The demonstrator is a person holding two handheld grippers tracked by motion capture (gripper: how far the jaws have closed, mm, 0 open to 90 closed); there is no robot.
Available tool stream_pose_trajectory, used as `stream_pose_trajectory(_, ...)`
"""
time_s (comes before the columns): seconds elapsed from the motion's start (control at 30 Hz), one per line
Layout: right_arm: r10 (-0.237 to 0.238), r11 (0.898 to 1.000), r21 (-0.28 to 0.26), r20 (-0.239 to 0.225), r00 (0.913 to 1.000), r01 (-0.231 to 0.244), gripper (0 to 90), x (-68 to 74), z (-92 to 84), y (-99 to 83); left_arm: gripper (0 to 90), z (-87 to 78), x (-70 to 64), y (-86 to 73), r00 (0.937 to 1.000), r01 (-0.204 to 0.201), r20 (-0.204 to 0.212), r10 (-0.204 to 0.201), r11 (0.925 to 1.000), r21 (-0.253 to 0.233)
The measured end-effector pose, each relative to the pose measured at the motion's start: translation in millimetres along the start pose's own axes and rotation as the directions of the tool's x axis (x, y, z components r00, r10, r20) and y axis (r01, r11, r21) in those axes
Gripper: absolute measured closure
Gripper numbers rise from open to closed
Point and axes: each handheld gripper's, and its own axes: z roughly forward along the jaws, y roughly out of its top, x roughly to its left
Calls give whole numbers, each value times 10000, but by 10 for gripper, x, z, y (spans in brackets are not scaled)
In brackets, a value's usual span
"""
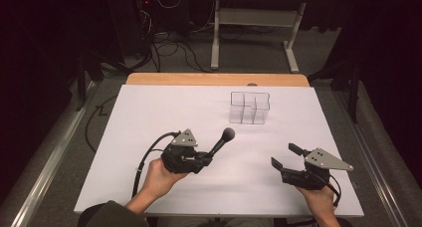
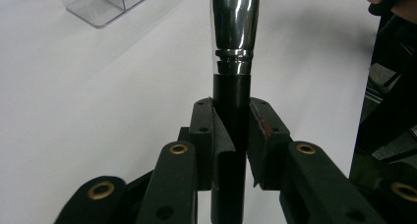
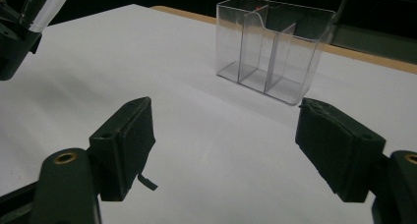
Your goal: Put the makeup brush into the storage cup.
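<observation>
The left gripper has its fingers closed on the black handle of a makeup brush, near the handle's lower end. In the high view the brush rises clear of the white counter, left of centre, and slants up and to the far right, its dark rounded head uppermost. In the left gripper view the handle runs straight up between the two pads and meets a shiny chrome ferrule above them.

The right gripper hovers low at the near right, well apart from the brush, its fingers spread wide with nothing between them. Beyond it, on the far right part of the counter, stands a clear acrylic organiser with upright dividers; every compartment looks empty.

The brush is likely light and stiff along handle and ferrule, soft only at the bristle head. The matt handle is the right place to hold it: the polished, tapered ferrule would probably slip between the pads, and squeezing the bristles would splay them. With the hold so low, the long end may swing or pivot if it knocks a divider. The organiser looks light and thin-walled, so a sideways nudge could slide or tip it; a straight descent into one compartment seems safest
</observation>
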Motion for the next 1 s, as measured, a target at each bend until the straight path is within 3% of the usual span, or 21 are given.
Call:
stream_pose_trajectory(0.1, -126, 9999, -27, -21, 9999, 126, 238, 44, 11, 13, 740, 4, -15, 1, 10000, -32, -26, 32, 10000, -52)
stream_pose_trajectory(0.37, 305, 9995, -39, -283, 9991, -306, 242, 107, 66, 63, 740, 27, -43, -8, 10000, -45, -5, 45, 9999, -157)
stream_pose_trajectory(0.57, -191, 9998, -53, -365, 9992, 189, 246, 244, 135, 126, 740, 41, -49, -6, 10000, -27, -4, 26, 9998, -206)
stream_pose_trajectory(0.87, 296, 9995, -60, -1227, 9920, -306, 236, 427, 280, 248, 740, 63, -81, -6, 10000, -49, -4, 49, 9995, -322)
stream_pose_trajectory(1.0, 304, 9995, 74, -1448, 9890, -297, 239, 510, 349, 294, 740, 72, -98, -6, 10000, -90, -21, 90, 9993, -356)
